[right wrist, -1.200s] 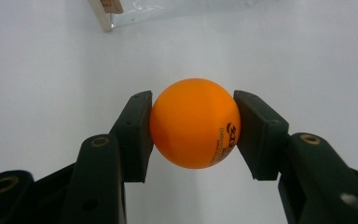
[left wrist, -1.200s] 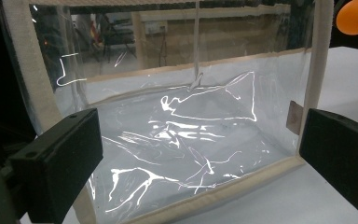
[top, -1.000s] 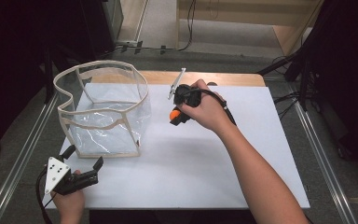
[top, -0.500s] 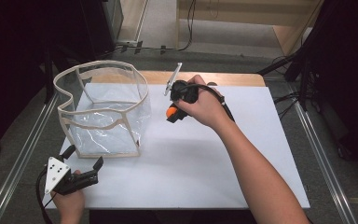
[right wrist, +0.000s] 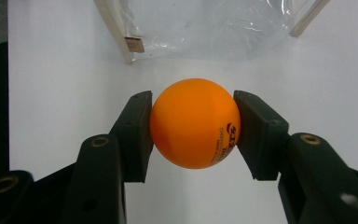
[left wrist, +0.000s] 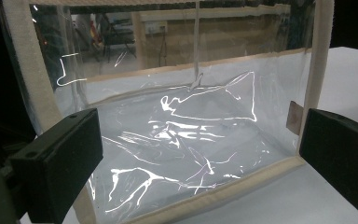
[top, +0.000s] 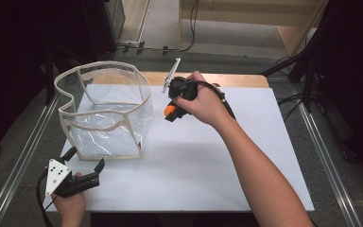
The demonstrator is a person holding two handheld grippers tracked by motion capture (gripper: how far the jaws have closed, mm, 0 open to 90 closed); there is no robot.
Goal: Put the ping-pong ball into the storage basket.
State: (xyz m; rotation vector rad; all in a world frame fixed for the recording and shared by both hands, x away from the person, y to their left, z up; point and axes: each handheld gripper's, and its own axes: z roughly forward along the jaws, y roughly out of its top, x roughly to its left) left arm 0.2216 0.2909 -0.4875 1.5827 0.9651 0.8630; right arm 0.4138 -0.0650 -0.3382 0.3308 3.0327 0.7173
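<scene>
White tabletop, dark room; right claw clamps orange ball; left claw wide

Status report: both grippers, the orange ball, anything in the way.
Right gripper shut on orange ball, above table. Left gripper open, facing clear bag. Nothing between ball and bag.

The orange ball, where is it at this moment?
The orange ball is clamped between the right gripper jaws, above the white table, just right of the clear bag in the high view.
</scene>
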